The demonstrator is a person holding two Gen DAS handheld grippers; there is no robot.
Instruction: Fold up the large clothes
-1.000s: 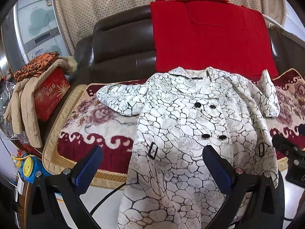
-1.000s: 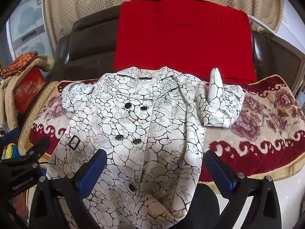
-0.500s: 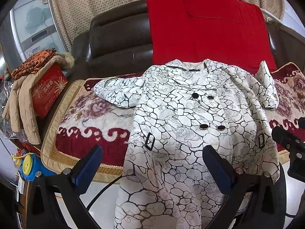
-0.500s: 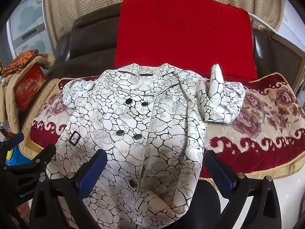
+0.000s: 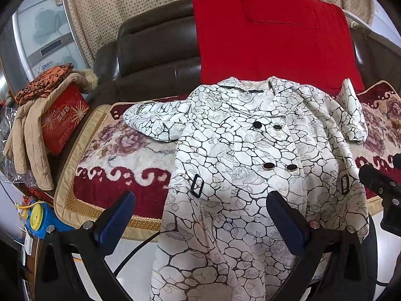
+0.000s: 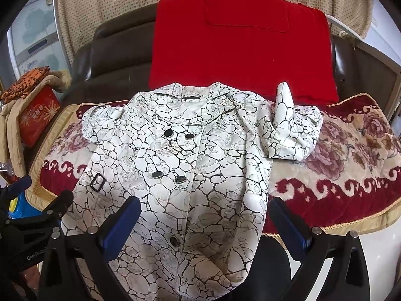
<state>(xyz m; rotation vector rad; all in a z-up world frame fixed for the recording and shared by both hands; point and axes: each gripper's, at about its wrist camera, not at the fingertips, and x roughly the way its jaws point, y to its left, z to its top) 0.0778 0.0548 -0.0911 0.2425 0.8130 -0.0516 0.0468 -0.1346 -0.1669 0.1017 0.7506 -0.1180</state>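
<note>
Ahead of your left gripper (image 5: 199,217), spread wide and empty, the coat (image 5: 250,175) lies face up on the sofa cover (image 5: 120,155), hem hanging over the edge toward you, probably flattened for folding

Right gripper (image 6: 204,222) also gapes empty; white crackle print, dark buttons, far-right sleeve bunched up

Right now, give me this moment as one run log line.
stage: pre-grasp | coat: spread front-up on sofa blanket, hem hanging off | left hand-held gripper: open, empty | right hand-held gripper: open, empty
</note>
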